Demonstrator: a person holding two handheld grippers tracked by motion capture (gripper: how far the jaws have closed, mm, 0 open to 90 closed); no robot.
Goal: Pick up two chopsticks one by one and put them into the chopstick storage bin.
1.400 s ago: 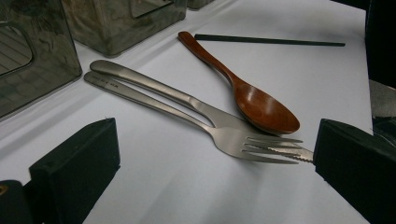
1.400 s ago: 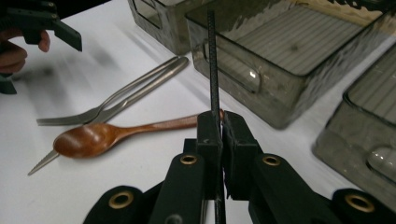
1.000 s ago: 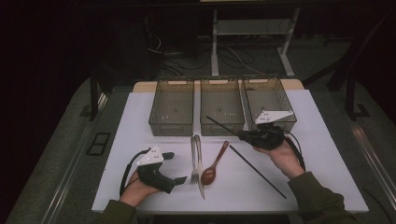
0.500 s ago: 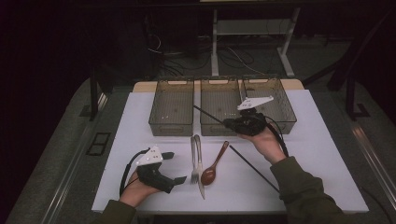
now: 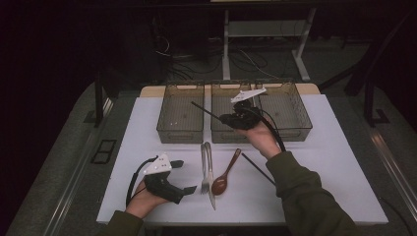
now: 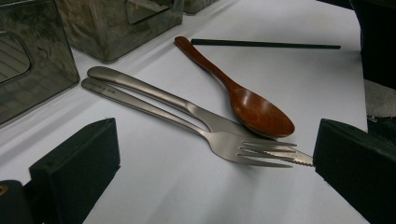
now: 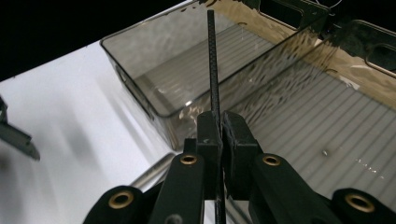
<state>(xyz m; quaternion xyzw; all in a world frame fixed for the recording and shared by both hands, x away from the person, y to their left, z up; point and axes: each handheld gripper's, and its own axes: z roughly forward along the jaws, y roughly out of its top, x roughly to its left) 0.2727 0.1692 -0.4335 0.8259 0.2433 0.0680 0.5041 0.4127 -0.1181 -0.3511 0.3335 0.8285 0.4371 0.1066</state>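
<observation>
My right gripper (image 5: 230, 118) is shut on a thin black chopstick (image 5: 206, 112), held in the air over the middle bin (image 5: 222, 135). The stick's tip points left, over the left bin (image 5: 180, 133). In the right gripper view the chopstick (image 7: 212, 70) runs up from between the closed pads (image 7: 208, 133). My left gripper (image 5: 184, 176) rests open at the table's front left. Between its jaws in the left gripper view lie a steel fork (image 6: 233, 142), a knife (image 6: 154, 95) and a brown wooden spoon (image 6: 252, 105).
A second black chopstick (image 5: 255, 167) lies on the white table (image 5: 334, 167) right of the spoon (image 5: 225, 177). Three smoky clear bins stand in a row at the back, the right bin (image 5: 295, 132) beside my right hand. Dark floor surrounds the table.
My right gripper has carried the chopstick from the table's right side up and back-left to over the middle bin. The left gripper has not moved.
</observation>
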